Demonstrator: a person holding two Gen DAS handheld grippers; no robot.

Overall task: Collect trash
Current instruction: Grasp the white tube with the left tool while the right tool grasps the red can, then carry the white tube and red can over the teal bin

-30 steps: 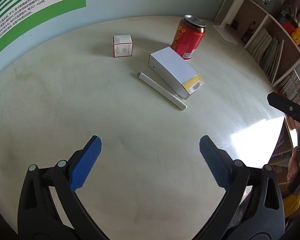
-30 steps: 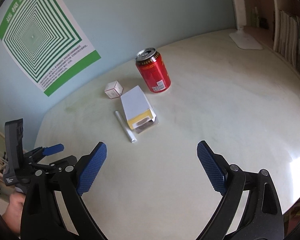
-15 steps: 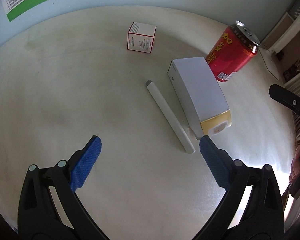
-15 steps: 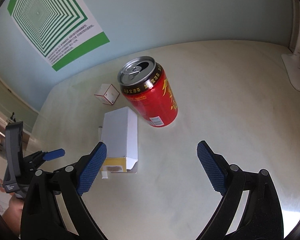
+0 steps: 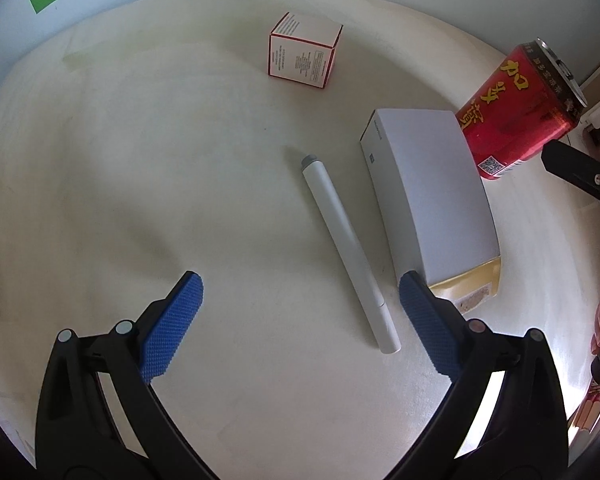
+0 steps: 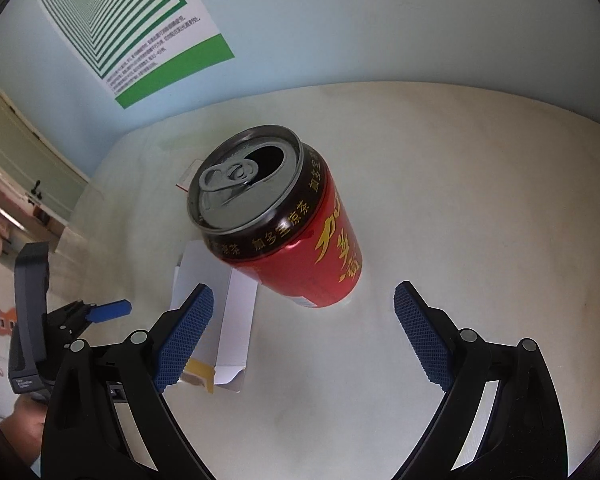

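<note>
The left gripper (image 5: 300, 296) is spread wide and holds nothing, hovering over a pale round table (image 5: 140, 160). Its right pad sits just in front of the near end of a long white box (image 5: 432, 188), which has a yellow end flap. A white pen (image 5: 348, 250) lies between the pads' line of sight, just left of the box and roughly parallel to it. Farther back stands a small white cube box with red edges (image 5: 302, 56).

The right gripper (image 6: 302, 304) is also wide apart and empty. A red can (image 6: 292, 232), opened at the top, stands upright on the table just ahead, centred between its pads. The can stands right beside the far end of the long box. A green-striped poster (image 6: 120, 20) hangs on the blue wall behind.
</note>
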